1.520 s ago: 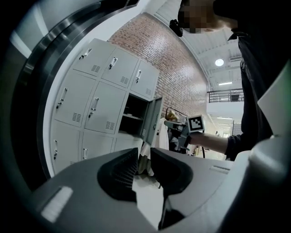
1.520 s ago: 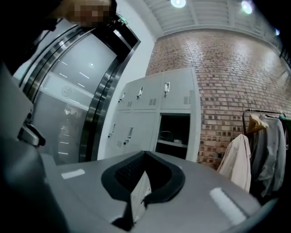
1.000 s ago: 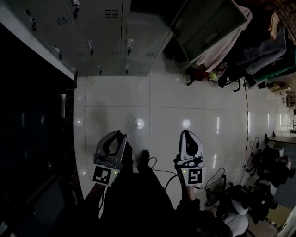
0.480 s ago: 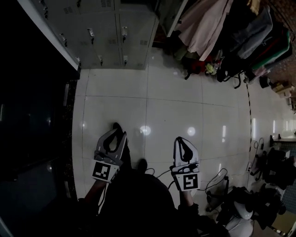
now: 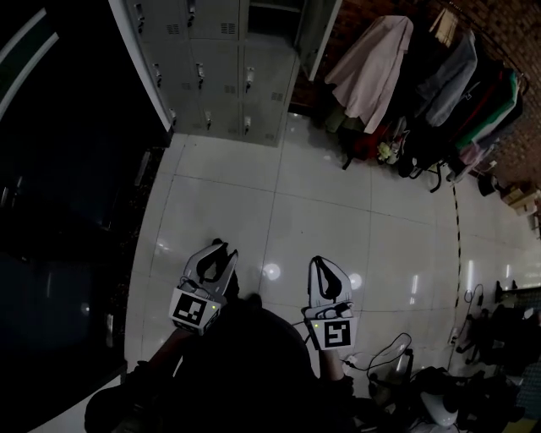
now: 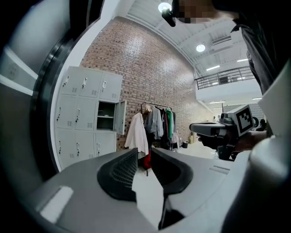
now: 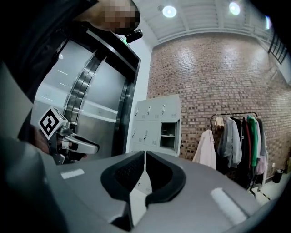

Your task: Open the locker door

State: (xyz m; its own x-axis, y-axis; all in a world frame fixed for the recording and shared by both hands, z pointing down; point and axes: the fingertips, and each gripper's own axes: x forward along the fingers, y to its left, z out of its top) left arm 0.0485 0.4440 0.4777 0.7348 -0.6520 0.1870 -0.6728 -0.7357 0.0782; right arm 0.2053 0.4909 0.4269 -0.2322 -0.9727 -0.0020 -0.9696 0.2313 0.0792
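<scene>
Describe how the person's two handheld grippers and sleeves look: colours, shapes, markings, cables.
The left gripper and right gripper are pale grey tapering shells with black ribbed pads inside. Each carries a cube with black-and-white square markers at its rear. A thin cable trails near the right one. The sleeves look dark. The right gripper's jaws have just been opening, nothing between them.

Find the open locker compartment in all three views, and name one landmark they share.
Head view: the open locker compartment is at the top edge, about centre, with its door swung to the right.
Left gripper view: left of centre, in the middle row and rightmost column.
Right gripper view: just right of centre, in the rightmost column.
Shared landmark: the pale coat hanging right of the lockers.
</scene>
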